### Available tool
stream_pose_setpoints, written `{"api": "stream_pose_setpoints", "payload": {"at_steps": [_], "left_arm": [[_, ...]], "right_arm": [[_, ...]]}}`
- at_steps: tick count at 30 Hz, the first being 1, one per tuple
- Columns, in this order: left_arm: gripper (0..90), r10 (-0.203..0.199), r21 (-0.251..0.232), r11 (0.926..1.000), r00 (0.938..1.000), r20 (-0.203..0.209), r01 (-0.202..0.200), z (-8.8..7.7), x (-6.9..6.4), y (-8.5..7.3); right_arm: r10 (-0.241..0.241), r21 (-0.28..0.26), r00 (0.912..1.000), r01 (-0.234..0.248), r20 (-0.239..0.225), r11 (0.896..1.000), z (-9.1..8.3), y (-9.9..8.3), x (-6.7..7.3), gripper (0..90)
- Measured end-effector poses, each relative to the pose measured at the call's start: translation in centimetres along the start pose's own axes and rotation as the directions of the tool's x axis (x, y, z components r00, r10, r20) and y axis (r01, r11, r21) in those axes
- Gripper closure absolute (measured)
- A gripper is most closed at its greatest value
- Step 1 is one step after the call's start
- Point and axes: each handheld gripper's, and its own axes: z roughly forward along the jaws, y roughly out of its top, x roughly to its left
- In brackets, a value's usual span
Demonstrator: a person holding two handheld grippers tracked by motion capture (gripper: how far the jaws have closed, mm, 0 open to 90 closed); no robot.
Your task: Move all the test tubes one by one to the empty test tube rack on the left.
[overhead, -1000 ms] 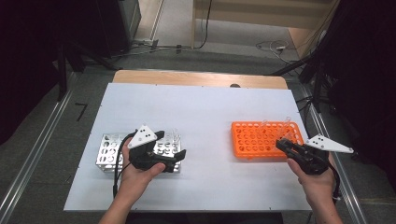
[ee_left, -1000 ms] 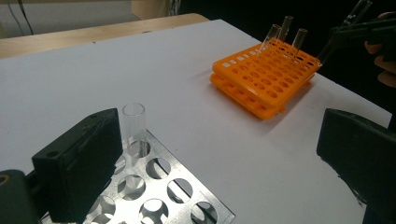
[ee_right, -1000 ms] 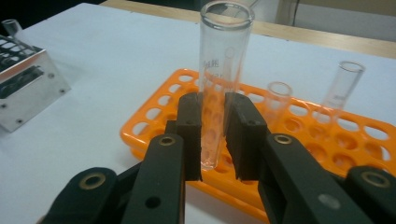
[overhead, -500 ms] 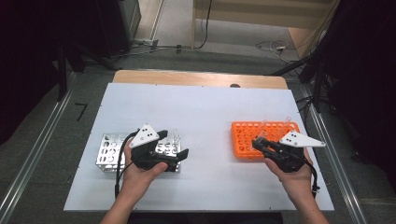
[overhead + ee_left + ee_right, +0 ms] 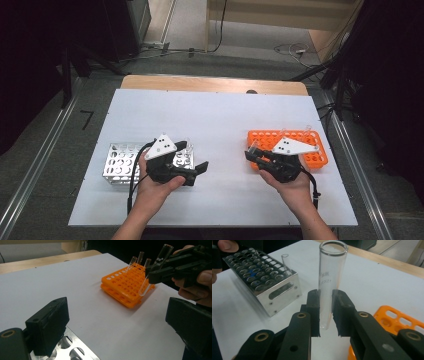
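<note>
One tube [image 5: 331, 287] stayed upright in my right fingers [image 5: 326, 312], clamped for carrying toward the steel rack [image 5: 263, 277]; left fingers [image 5: 120, 322] gaped empty, waiting.

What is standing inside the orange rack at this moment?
Three clear glass tubes stand in holes along the far edge of the orange rack; the other visible holes look empty. The right tongs, holding another tube, cover its right end.

On the worktop [image 5: 215, 115] the metal rack [image 5: 120, 165] sits to my left and the plastic rack [image 5: 312, 150] to my right, well apart. One test tube [image 5: 286, 263] stands in the metal rack; three stand at the plastic rack's far edge.
</note>
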Motion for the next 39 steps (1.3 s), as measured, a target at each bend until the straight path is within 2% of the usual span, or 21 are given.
{"api": "stream_pose_setpoints", "payload": {"at_steps": [11, 19, 22, 29, 36, 39], "left_arm": [[9.9, 0.012, 0.005, 0.9999, 0.998, 0.063, -0.012, 0.8, -1.3, 0.2], [18.4, 0.034, 0.032, 0.9988, 0.9968, 0.072, -0.036, 1.7, -2.7, 0.4], [21.9, 0.054, 0.043, 0.9974, 0.9952, 0.081, -0.058, 2.1, -3.4, 0.4], [37.3, 0.069, 0.034, 0.9967, 0.9896, 0.127, -0.074, 2.6, -4.2, 0.4], [57.5, 0.093, 0.011, 0.9954, 0.9875, 0.127, -0.095, 2.8, -4.7, 0.3], [63.2, 0.103, 0.009, 0.9944, 0.9857, 0.133, -0.105, 2.9, -4.8, 0.4]], "right_arm": [[-0.033, 0.042, 0.998, 0.035, -0.054, 0.999, 1.7, -0.6, 2.0, 74.1], [-0.051, 0.054, 0.9947, 0.056, -0.089, 0.997, 2.2, -0.6, 3.5, 74.2], [-0.062, 0.063, 0.9933, 0.068, -0.098, 0.996, 2.4, -0.5, 4.1, 74.2], [-0.077, 0.074, 0.99, 0.086, -0.118, 0.993, 2.9, -0.5, 4.9, 74.2], [-0.099, 0.083, 0.986, 0.11, -0.134, 0.99, 3.1, -0.5, 5.7, 74.2], [-0.105, 0.084, 0.9848, 0.117, -0.138, 0.99, 3.2, -0.5, 6.0, 74.2]]}}
